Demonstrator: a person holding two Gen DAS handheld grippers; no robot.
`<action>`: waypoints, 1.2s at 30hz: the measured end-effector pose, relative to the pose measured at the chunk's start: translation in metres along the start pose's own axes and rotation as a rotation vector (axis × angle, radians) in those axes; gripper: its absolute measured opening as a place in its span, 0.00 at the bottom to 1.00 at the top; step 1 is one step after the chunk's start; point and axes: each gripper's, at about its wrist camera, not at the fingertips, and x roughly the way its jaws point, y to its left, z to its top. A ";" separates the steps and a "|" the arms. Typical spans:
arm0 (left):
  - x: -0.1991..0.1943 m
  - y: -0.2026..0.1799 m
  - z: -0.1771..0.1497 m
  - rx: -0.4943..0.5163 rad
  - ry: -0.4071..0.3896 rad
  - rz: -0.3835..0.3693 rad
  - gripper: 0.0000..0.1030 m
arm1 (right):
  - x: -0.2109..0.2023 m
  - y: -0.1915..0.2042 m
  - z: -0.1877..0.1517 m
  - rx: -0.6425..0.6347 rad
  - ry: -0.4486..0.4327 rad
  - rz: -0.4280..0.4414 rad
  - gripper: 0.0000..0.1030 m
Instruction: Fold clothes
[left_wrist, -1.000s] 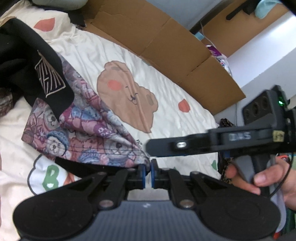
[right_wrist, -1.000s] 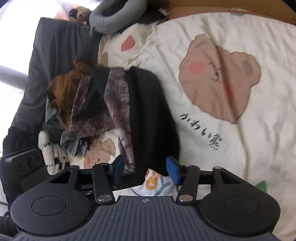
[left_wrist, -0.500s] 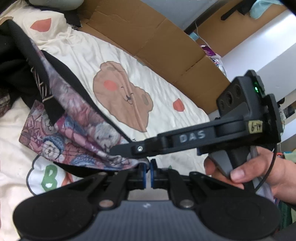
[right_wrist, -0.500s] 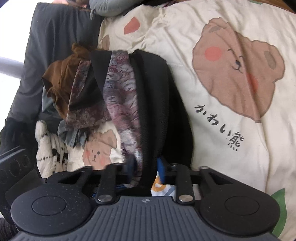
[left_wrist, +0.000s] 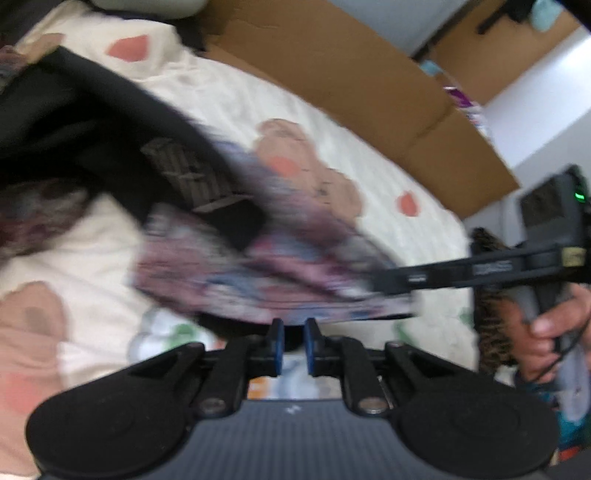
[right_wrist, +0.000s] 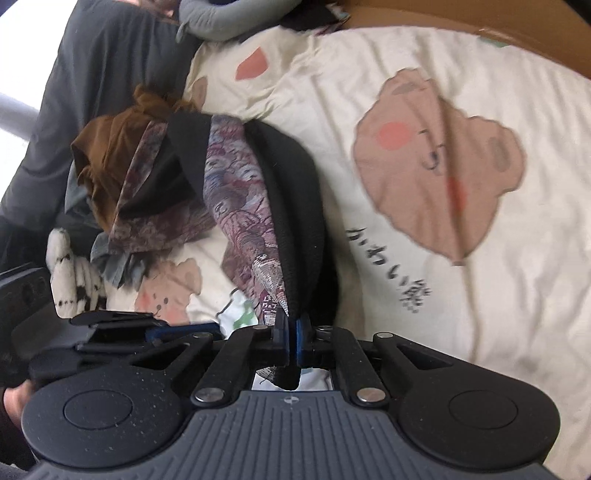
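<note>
Pile (right_wrist: 122, 173): brown, grey and patterned clothes heaped at the far left of the bed, beside a dark grey blanket (right_wrist: 85, 74).
Toy (right_wrist: 74, 273): white plush with black marks, near left, just beside the pile.
Left gripper (left_wrist: 293, 345): blue pads stand a little apart; dark cloth lies in the gap, but the blurred left wrist view does not show whether they pinch it. In the right wrist view it shows only as a dark body at the near left edge.
Garment (right_wrist: 295, 206): black with a purple bear-print lining, lifted off the bed in a ridge that runs from the pile to the near edge; its near corner is in the right gripper.
Right gripper (right_wrist: 291, 341): pads pressed together on the garment's hem, a black tag of cloth hanging below them. In the left wrist view it reaches in from the right to the garment's right edge.
Hand (left_wrist: 543, 332): wrapped around the right gripper's handle, far right.
Bed (right_wrist: 480, 295): cream sheet printed with brown bears and pink hearts, under everything.
Cardboard (left_wrist: 351, 81): flattened brown sheet along the far side of the bed.
</note>
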 end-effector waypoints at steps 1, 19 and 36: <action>-0.002 0.006 0.001 0.004 -0.001 0.034 0.15 | -0.004 -0.003 0.000 0.004 -0.008 -0.008 0.01; -0.073 0.087 0.035 0.053 -0.126 0.437 0.65 | -0.087 -0.056 -0.022 0.057 -0.127 -0.197 0.00; -0.048 0.111 0.099 0.225 -0.107 0.558 0.67 | -0.147 -0.118 -0.079 0.241 -0.220 -0.387 0.00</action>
